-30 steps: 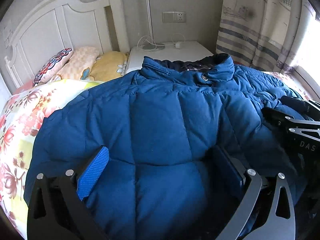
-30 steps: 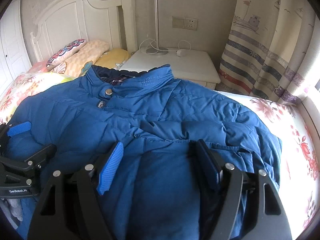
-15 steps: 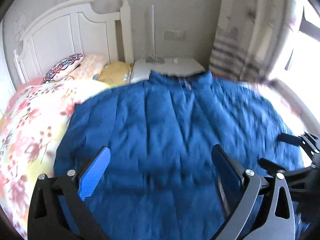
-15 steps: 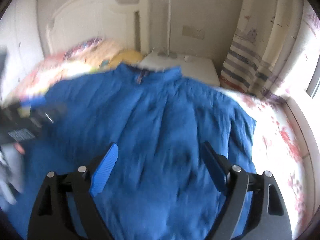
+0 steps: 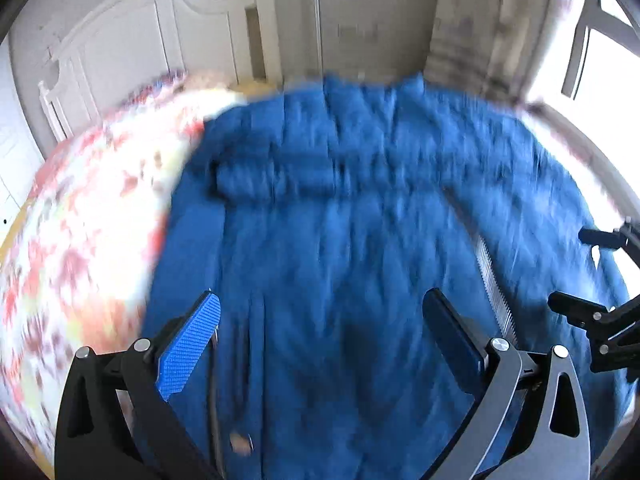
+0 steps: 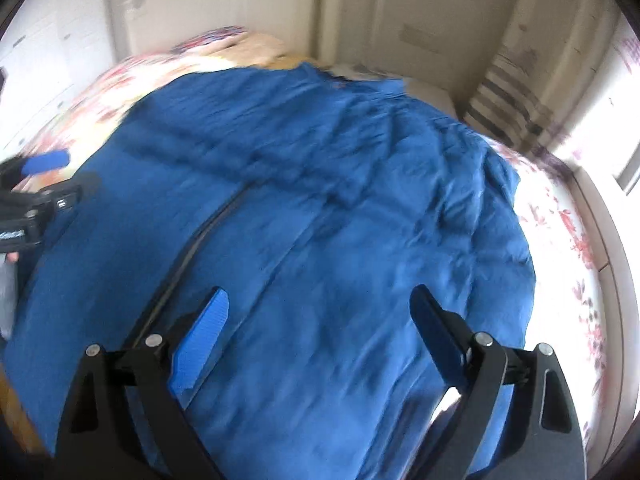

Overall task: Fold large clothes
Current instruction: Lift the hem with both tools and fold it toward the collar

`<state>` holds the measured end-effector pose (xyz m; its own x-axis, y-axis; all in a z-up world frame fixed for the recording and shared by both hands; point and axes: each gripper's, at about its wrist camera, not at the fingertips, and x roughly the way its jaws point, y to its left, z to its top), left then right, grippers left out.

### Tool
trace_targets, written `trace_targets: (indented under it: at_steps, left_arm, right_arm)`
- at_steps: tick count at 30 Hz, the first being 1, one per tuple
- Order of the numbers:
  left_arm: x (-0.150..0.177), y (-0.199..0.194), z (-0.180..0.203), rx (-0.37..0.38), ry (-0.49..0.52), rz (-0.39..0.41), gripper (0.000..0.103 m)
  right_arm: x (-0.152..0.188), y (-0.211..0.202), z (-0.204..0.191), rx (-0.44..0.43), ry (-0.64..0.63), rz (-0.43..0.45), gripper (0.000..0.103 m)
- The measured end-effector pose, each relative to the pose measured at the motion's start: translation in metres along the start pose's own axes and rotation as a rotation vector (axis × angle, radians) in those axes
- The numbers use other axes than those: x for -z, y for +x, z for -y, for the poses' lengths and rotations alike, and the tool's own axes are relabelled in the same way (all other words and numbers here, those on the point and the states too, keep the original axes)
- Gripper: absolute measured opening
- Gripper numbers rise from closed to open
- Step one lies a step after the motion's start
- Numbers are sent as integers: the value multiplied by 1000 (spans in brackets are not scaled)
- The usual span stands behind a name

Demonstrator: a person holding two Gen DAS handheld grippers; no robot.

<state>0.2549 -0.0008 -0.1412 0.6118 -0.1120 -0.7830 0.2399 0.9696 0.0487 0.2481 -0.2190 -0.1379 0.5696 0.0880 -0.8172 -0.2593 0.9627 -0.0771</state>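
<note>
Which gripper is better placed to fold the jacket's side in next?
Probably right. The right gripper hangs open over the blue jacket near its free edge by the floral bedding. The left gripper, also open, sits over the zipper.

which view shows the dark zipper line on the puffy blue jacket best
The right wrist view: the dark zipper line runs long and unbroken down the puffy blue jacket, between the collar end and the open right gripper. The left wrist view shows only a short, blurred stretch beside the open left gripper.
</note>
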Motion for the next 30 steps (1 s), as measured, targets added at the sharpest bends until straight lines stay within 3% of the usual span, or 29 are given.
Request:
trace_targets:
  at_steps: [1,5,11,15,20,23,26,28,30]
  left_arm:
    - [15,14,1,-18,8,-64,98]
    - [25,4,-5,-37,-29,-57,98]
    - [70,-69,9,7,9,80,98]
    - [101,-46,25,-29,66,2,99]
    - [118,-60,24,-34,46,63,98]
    - [126,-65,26,-68,65,83,99]
    - [129,-61,20,-44,45,100,99]
    - [131,-62,20,-48,52,103,99]
    - [131,-62,20,-48,52,103,99]
  right_arm:
    - [11,8,-8,10,-34,-45,94]
    - [24,7,-2,-8,58,-53,95]
    - [69,-54,-22,-18,35,55,95]
    - [106,-46,-30,-8,29,9,96]
    - [129,-65,-35,-1,53,54,98]
    - [139,-88,-38,23,64,147,98]
    - [148,-68,-34,16,69,114,99]
    - [158,-66,-31,3,70,174,101]
    - [159,-69,-31,11,78,157,101]
